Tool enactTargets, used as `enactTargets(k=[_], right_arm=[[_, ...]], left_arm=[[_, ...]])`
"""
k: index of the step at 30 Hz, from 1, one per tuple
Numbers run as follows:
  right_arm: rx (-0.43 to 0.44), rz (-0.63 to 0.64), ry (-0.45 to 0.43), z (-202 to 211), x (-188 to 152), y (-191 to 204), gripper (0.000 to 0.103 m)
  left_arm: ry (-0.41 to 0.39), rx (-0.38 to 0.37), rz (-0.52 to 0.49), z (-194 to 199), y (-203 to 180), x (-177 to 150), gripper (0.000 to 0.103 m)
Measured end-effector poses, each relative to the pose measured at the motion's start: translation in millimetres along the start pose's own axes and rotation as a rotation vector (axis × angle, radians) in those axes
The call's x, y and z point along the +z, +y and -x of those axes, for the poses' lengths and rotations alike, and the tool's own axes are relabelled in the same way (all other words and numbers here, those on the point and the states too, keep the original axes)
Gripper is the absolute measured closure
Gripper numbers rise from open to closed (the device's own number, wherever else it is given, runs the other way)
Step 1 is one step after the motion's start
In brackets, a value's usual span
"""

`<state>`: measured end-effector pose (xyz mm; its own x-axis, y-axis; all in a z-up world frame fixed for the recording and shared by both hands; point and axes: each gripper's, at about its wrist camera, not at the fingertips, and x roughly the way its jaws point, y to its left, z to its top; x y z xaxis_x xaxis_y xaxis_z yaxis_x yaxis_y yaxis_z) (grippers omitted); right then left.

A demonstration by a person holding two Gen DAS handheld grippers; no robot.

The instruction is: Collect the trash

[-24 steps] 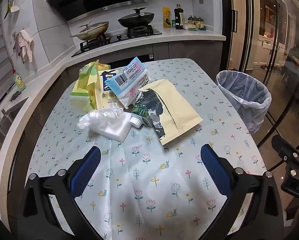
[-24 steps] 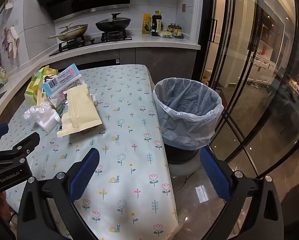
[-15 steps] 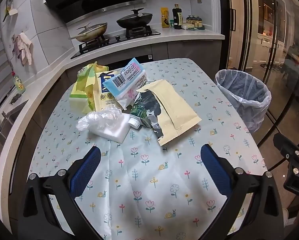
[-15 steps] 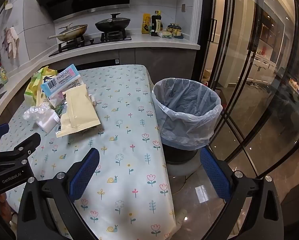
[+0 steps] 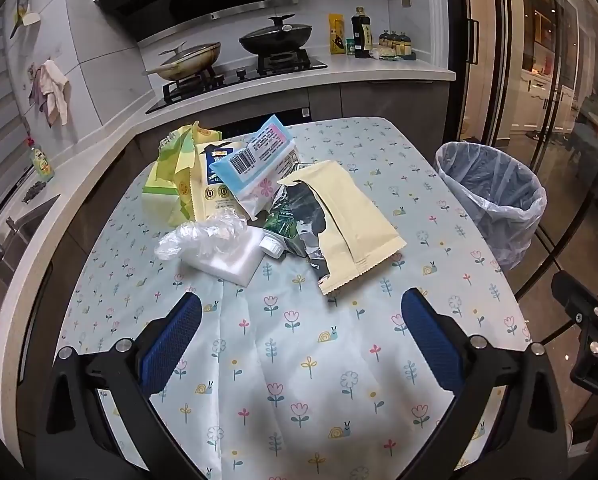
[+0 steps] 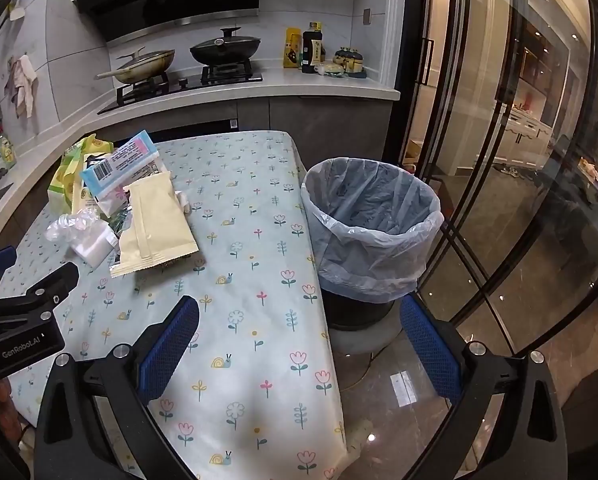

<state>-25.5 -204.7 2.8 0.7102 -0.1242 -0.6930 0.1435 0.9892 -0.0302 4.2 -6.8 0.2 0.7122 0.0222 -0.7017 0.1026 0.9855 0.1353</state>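
A pile of trash lies on the flower-print table (image 5: 299, 360): a cream pouch (image 5: 351, 220) (image 6: 155, 224), a blue-and-white packet (image 5: 255, 160) (image 6: 119, 164), a yellow-green bag (image 5: 171, 164), a clear plastic wrap on a white block (image 5: 219, 248) (image 6: 87, 240) and a dark torn wrapper (image 5: 295, 216). A bin with a plastic liner (image 5: 495, 196) (image 6: 371, 232) stands off the table's right edge. My left gripper (image 5: 301, 332) is open and empty, near the pile's front. My right gripper (image 6: 299, 332) is open and empty over the table's right edge.
A kitchen counter with a hob, two pans (image 5: 275, 36) and bottles (image 5: 361, 32) runs behind the table. A sink counter (image 5: 15, 232) lies to the left. Glass sliding doors (image 6: 519, 160) stand to the right, past the bin.
Both grippers have drifted slightly; the pile sits a little nearer in the left view. Nothing was taken hold of or moved.
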Motion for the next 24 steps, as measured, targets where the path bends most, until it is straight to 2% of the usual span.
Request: enactTargets(k=[24], right_arm=[[0.003,0.003,0.008,-3.6,-0.7,0.0,0.007]], left_arm=[[0.011,-0.011,-0.004,-0.4,-6.0,-1.1,0.007]])
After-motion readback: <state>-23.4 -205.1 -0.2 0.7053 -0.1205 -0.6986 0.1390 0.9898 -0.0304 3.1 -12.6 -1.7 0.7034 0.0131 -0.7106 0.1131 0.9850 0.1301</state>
